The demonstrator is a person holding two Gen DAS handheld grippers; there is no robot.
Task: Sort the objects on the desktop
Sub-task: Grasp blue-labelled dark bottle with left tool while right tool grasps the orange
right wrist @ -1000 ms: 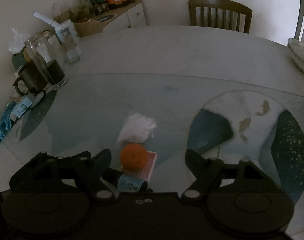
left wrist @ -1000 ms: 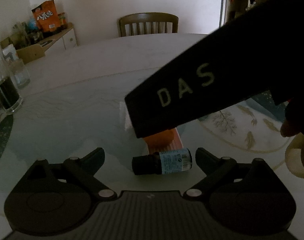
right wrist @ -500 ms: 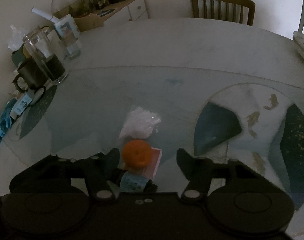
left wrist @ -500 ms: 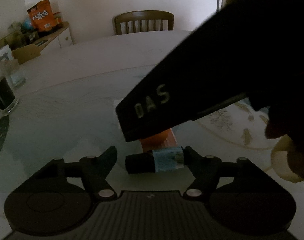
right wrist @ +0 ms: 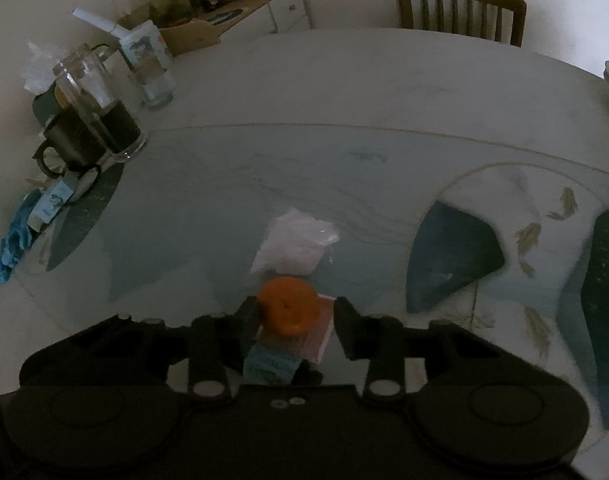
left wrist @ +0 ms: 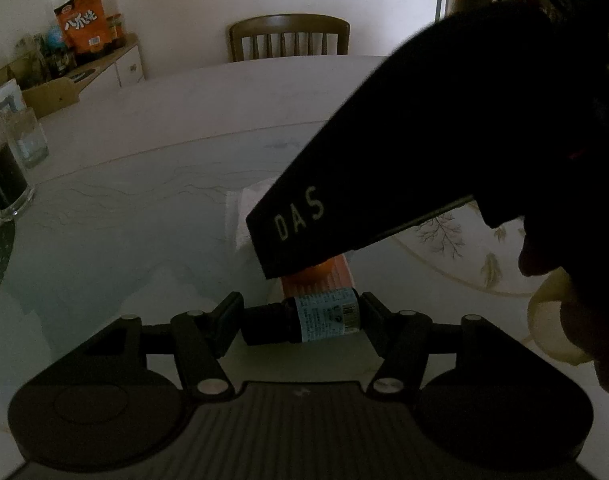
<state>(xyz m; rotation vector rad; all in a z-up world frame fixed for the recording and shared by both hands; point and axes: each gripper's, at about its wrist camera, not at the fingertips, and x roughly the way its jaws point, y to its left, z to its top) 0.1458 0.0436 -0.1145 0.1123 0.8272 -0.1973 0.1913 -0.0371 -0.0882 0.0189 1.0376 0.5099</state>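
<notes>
A small dark bottle with a blue label lies on its side on the glass tabletop. My left gripper is closing on it, one pad against the cap and the other against the base. Just beyond it an orange rests on a flat pink box. My right gripper is closing around the orange, fingers tight at its sides; this view is slightly blurred. In the left wrist view the right gripper's black housing hides the orange, and only the box shows. The bottle lies under the right gripper.
A white plastic packet lies just past the orange. At the far left stand a glass jug of dark liquid, a dark mug, a tumbler and a blue cloth. A wooden chair stands behind the round table.
Both pairs of jaws have closed in, the left onto the bottle's ends and the right around the orange. The right gripper has come closer to the orange.
</notes>
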